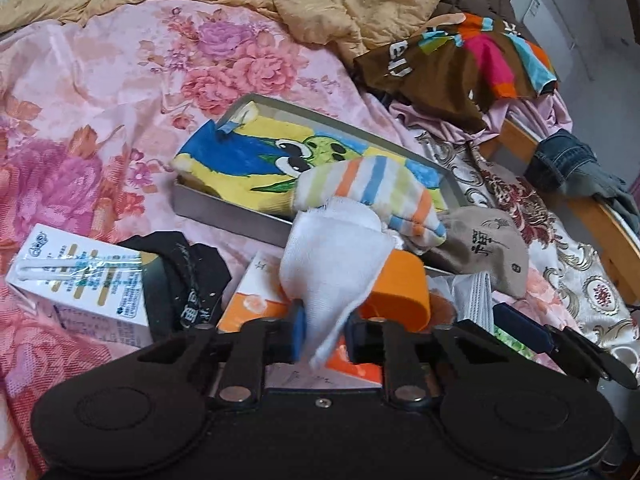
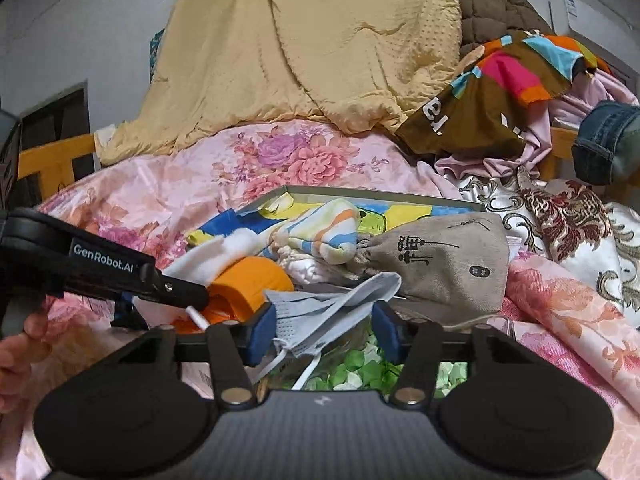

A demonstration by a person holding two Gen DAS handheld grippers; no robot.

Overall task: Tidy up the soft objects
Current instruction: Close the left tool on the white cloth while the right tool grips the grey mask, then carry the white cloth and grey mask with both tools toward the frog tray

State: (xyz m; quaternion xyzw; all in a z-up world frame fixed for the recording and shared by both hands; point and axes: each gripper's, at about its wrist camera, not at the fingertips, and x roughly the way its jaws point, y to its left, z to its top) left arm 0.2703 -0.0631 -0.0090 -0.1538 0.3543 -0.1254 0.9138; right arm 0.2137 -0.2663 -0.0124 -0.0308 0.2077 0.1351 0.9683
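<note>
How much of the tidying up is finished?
Done: a cartoon towel and a striped sock lie in the grey tray. In hand: the left gripper pinches a white cloth; a face mask sits between the right gripper jaws. Left: the beige pouch, orange roll and clothes pile.

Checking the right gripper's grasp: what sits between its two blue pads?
In the right wrist view, a crumpled pale blue face mask lies between the right gripper's pads.
</note>
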